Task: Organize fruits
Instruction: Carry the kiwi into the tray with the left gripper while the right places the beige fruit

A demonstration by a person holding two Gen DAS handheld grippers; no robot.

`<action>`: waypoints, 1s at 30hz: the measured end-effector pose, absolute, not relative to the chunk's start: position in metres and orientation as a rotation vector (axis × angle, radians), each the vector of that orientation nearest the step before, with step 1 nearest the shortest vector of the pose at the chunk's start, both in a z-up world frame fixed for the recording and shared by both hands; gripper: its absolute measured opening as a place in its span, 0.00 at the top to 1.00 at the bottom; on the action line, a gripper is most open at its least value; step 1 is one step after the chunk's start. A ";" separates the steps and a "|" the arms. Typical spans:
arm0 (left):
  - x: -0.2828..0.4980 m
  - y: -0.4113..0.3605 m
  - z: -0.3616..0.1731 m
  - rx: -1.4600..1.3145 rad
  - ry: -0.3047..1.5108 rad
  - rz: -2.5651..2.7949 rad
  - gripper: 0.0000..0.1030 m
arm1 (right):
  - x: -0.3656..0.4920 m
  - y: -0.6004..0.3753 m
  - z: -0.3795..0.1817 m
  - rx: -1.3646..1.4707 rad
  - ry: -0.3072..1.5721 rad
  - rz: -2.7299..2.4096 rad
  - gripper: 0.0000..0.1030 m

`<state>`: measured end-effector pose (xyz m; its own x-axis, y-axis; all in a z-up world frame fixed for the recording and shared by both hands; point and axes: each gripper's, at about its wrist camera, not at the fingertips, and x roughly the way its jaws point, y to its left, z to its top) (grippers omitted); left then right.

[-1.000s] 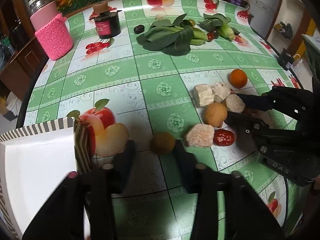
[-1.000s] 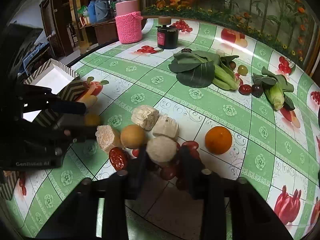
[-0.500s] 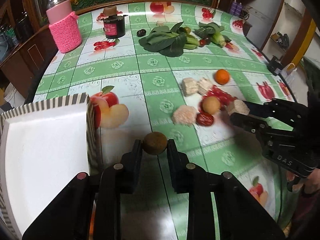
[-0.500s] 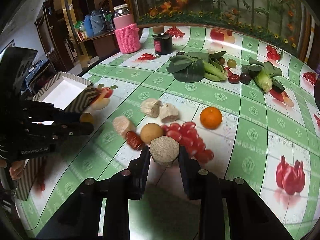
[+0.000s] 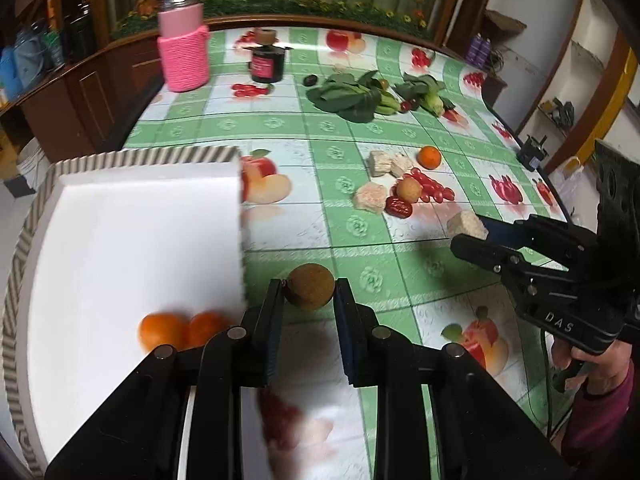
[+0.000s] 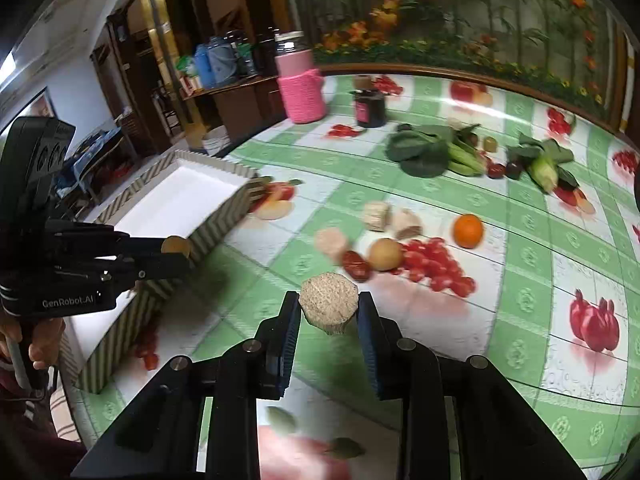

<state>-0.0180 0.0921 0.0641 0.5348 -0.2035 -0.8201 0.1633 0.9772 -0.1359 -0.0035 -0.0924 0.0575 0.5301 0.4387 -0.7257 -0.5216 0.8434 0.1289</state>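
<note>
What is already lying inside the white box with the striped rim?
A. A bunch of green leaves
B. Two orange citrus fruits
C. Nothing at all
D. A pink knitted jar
B: in the left wrist view, two orange citrus fruits sit side by side on the floor of the white box with the striped rim.
</note>
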 end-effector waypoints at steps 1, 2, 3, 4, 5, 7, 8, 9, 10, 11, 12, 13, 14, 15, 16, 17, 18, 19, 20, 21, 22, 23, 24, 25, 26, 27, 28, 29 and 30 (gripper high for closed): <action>-0.022 0.098 0.066 -0.053 0.977 -0.208 0.79 | -0.007 -0.087 0.059 -0.116 0.830 0.583 0.72; -0.025 0.103 0.067 -0.059 0.974 -0.199 0.79 | -0.009 -0.083 0.060 -0.121 0.828 0.591 0.72; -0.028 0.107 0.068 -0.065 0.969 -0.188 0.79 | -0.012 -0.078 0.061 -0.128 0.828 0.600 0.72; -0.032 0.116 0.069 -0.073 0.964 -0.167 0.78 | -0.015 -0.073 0.061 -0.136 0.825 0.608 0.72; -0.034 0.122 0.069 -0.081 0.963 -0.152 0.78 | -0.017 -0.068 0.062 -0.143 0.824 0.616 0.72; -0.039 0.138 0.071 -0.103 0.960 -0.118 0.78 | -0.022 -0.058 0.063 -0.152 0.822 0.634 0.72; -0.041 0.144 0.071 -0.109 0.957 -0.106 0.78 | -0.023 -0.054 0.063 -0.155 0.821 0.641 0.72; -0.043 0.149 0.072 -0.112 0.954 -0.094 0.78 | -0.025 -0.048 0.064 -0.160 0.820 0.650 0.72; -0.046 0.156 0.073 -0.114 0.947 -0.076 0.78 | -0.027 -0.044 0.064 -0.167 0.819 0.659 0.72; -0.048 0.161 0.074 -0.115 0.943 -0.064 0.78 | -0.029 -0.039 0.064 -0.174 0.819 0.668 0.72; -0.050 0.165 0.074 -0.117 0.938 -0.051 0.78 | -0.031 -0.033 0.065 -0.184 0.817 0.677 0.72; -0.053 0.171 0.074 -0.122 0.935 -0.036 0.78 | -0.033 -0.027 0.065 -0.193 0.816 0.687 0.72; -0.054 0.175 0.073 -0.127 0.933 -0.027 0.78 | -0.035 -0.022 0.066 -0.199 0.814 0.695 0.72; -0.056 0.179 0.073 -0.129 0.932 -0.017 0.78 | -0.037 -0.017 0.067 -0.204 0.814 0.708 0.72; -0.058 0.184 0.071 -0.131 0.931 -0.001 0.78 | -0.039 -0.010 0.068 -0.211 0.812 0.721 0.72; -0.060 0.189 0.070 -0.132 0.931 0.012 0.78 | -0.042 -0.004 0.068 -0.217 0.810 0.734 0.72; -0.061 0.193 0.068 -0.135 0.933 0.022 0.78 | -0.044 0.001 0.069 -0.221 0.810 0.745 0.72; -0.062 0.196 0.067 -0.138 0.936 0.027 0.78 | -0.045 0.008 0.069 -0.227 0.810 0.760 0.72; -0.063 0.201 0.065 -0.141 0.940 0.040 0.78 | -0.047 0.013 0.069 -0.230 0.811 0.774 0.72; -0.064 0.204 0.064 -0.141 0.942 0.047 0.78 | -0.049 0.020 0.069 -0.234 0.812 0.790 0.72; -0.066 0.208 0.062 -0.139 0.943 0.059 0.78 | -0.051 0.027 0.068 -0.239 0.815 0.805 0.72; -0.067 0.211 0.060 -0.139 0.945 0.068 0.78 | -0.052 0.034 0.067 -0.245 0.817 0.820 0.72; -0.068 0.215 0.059 -0.140 0.946 0.075 0.78 | -0.054 0.041 0.066 -0.252 0.820 0.835 0.72; -0.068 0.219 0.057 -0.142 0.948 0.084 0.78 | -0.056 0.050 0.065 -0.261 0.824 0.853 0.72; -0.069 0.222 0.055 -0.144 0.950 0.091 0.78 | -0.058 0.056 0.064 -0.268 0.828 0.868 0.72; -0.069 0.224 0.054 -0.145 0.952 0.097 0.78 | -0.061 0.060 0.063 -0.272 0.832 0.882 0.72; -0.070 0.227 0.051 -0.144 0.956 0.106 0.78 | -0.062 0.067 0.062 -0.277 0.837 0.899 0.72; -0.070 0.229 0.049 -0.143 0.960 0.111 0.78 | -0.064 0.074 0.061 -0.285 0.841 0.915 0.72; -0.070 0.230 0.046 -0.142 0.964 0.114 0.78 | -0.067 0.080 0.060 -0.295 0.843 0.927 0.72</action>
<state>-0.0696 0.2301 0.0464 0.5652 0.0333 -0.8243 -0.1596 0.9847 -0.0697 -0.0668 0.0803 0.0595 0.3175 0.5828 -0.7480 -0.7994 0.5888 0.1195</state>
